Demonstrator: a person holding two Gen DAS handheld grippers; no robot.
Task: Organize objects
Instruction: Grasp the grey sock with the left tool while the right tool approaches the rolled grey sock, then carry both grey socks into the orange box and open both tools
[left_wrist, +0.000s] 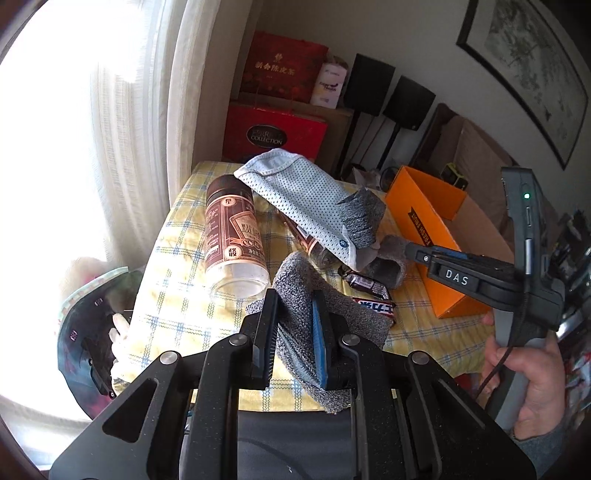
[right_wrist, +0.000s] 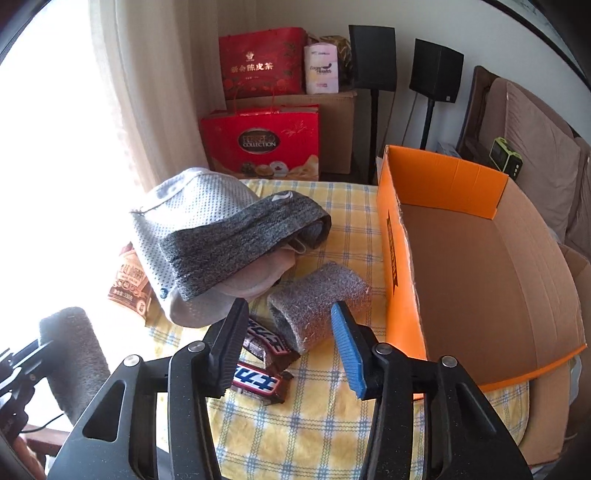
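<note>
In the left wrist view, the left tongs (left_wrist: 295, 332) are shut tight on a grey knitted sock (left_wrist: 306, 295). The sock is lifted off the tabletop (left_wrist: 177, 295), which is covered by a yellow checked cloth. A brown bottle (left_wrist: 232, 236) is lying on its side near the window. A white dotted cloth (left_wrist: 299, 195) is draped over a second bottle. Two chocolate bars (left_wrist: 369, 291) are seen just past the sock. The orange box (left_wrist: 432, 229) is at the right. The right tongs (left_wrist: 419, 254) are reaching in beside it, held by a hand (left_wrist: 524, 376).

In the right wrist view, the right tongs (right_wrist: 288, 343) are partly open, and nothing is pinched yet. They are held over a small grey roll (right_wrist: 314, 306) and the chocolate bars (right_wrist: 262, 365). The orange box (right_wrist: 443, 177) is empty and lies just beside them.

The step is probably to put the things into the box. The sock should be kept squeezed firmly so it is not dropped. It should be carried high over the box wall before it is let go. The grey roll should be taken across its middle, so the bars are not caught too.
</note>
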